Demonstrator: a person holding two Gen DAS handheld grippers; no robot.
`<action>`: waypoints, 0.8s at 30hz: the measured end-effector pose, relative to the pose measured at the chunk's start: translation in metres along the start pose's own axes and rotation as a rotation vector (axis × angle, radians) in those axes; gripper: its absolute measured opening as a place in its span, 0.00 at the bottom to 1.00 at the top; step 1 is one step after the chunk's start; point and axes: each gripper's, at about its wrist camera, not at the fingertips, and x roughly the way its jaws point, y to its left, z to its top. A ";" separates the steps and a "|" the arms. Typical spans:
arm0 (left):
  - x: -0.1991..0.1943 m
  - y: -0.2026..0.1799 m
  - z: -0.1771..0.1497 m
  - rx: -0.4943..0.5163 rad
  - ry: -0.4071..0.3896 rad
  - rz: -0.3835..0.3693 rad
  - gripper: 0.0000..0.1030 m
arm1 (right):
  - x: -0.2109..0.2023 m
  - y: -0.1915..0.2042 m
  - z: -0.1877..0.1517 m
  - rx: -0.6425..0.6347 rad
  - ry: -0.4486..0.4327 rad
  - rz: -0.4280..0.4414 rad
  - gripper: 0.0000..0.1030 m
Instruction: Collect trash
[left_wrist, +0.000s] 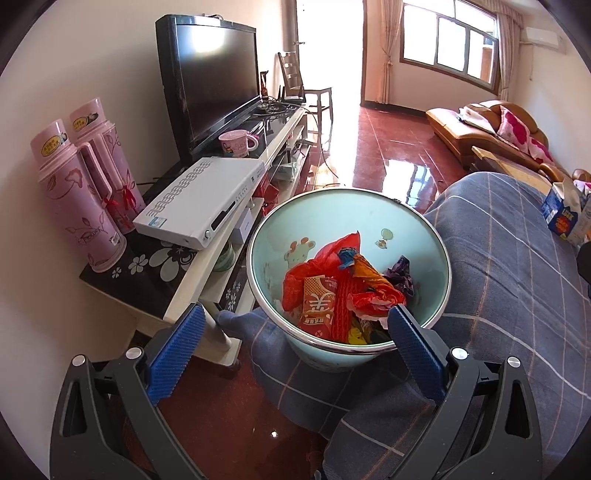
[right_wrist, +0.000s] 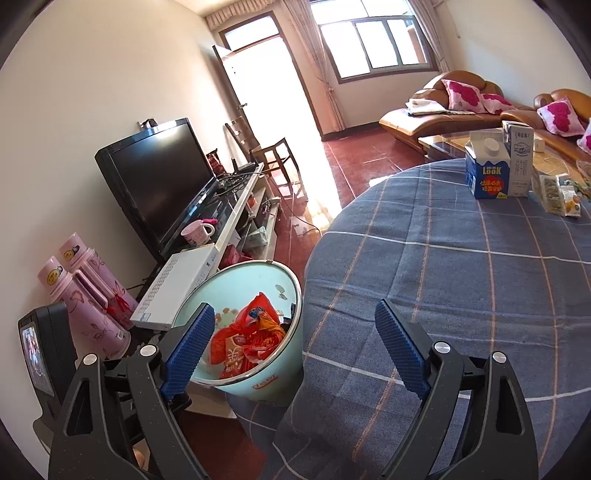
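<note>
Both of my tongs are spread wide and holding nothing: the left tongs (left_wrist: 295, 328) hang over the near rim of the pale blue trash bin (left_wrist: 436, 258), which sits just beside the table (right_wrist: 461, 295) edge and already holds red plastic wrappers (left_wrist: 332, 291) and crumpled paper. The right tongs (right_wrist: 295, 332) sit above the near left edge of the blue plaid tablecloth, straddling the gap between bin and table. What I read as the remaining trash is on the far right of the table: a blue milk carton (right_wrist: 485, 173) standing upright, touching a taller white carton (right_wrist: 521, 162) on its right, with some flat snack packets (right_wrist: 557, 195) lying just beside them toward the table's edge. From the right tongs that cluster lies ahead and to the right, well apart across the cloth; from the left tongs it is further still, barely showing at the right margin of that view. So I judge the right hand is the nearer one for the reach, while the left is already placed by the bin. The cartons' long axes run vertical, so I would bring the spread tongs in level across a carton's narrow sides. The two cartons touch, which may make it awkward to slip a finger between them without tipping one.
</note>
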 end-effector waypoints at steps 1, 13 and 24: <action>-0.002 0.000 0.000 -0.008 0.005 -0.011 0.94 | -0.003 0.001 -0.001 -0.003 0.001 0.003 0.85; -0.107 0.004 0.022 0.021 -0.327 0.015 0.94 | -0.082 0.017 0.010 -0.052 -0.214 0.002 0.85; -0.165 0.011 0.030 0.033 -0.490 -0.010 0.94 | -0.128 0.034 0.016 -0.093 -0.364 0.005 0.88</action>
